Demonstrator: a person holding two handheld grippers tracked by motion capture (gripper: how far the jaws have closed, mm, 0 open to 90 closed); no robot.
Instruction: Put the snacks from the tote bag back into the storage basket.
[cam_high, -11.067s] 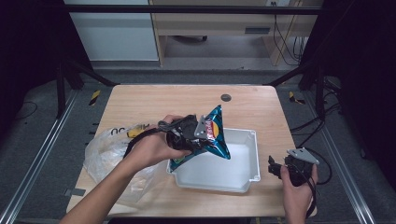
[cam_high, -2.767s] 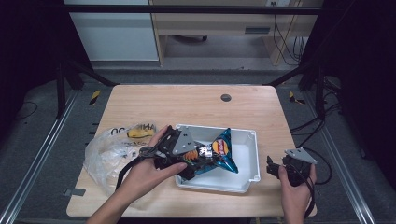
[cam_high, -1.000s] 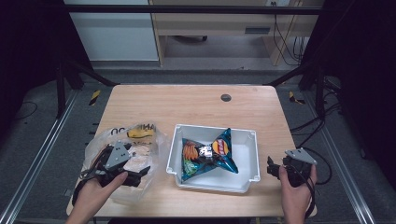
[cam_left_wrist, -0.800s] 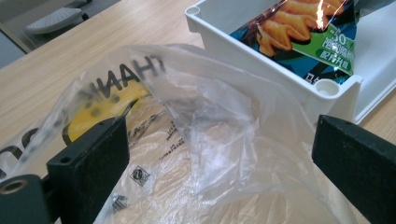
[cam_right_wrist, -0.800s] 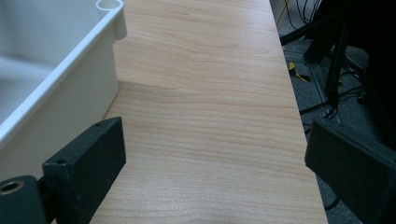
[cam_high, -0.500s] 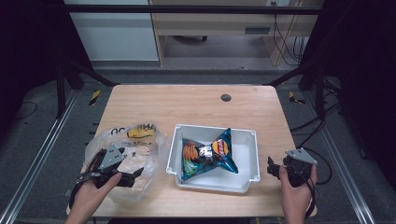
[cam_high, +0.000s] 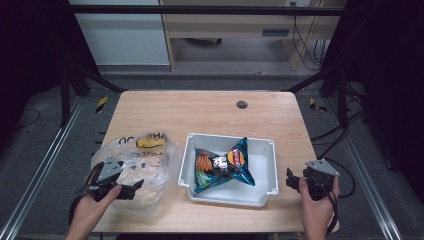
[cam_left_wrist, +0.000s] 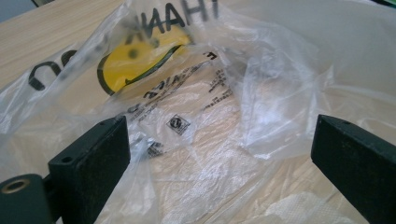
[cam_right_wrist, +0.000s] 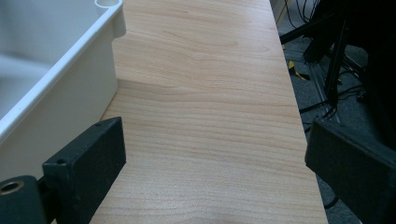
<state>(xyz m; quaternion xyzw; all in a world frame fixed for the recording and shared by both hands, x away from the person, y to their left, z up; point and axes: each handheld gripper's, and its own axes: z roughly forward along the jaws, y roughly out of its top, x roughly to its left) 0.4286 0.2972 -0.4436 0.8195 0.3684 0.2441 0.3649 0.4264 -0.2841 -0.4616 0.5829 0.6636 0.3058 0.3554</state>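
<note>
Even overhead light brightens the bench (cam_high: 200, 112) against dark surroundings, the plastic bag (cam_left_wrist: 261, 84) glares white, and near edges in both gripper views blur softly.

chip bag (cam_high: 222, 165) in tub (cam_high: 265, 150), plastic bag (cam_high: 145, 160) left

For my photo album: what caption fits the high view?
Open left gripper at a clear plastic bag, chip bag in the white bin.

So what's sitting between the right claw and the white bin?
Nothing: in the high view only bare table separates the right claw from the white bin.
</note>
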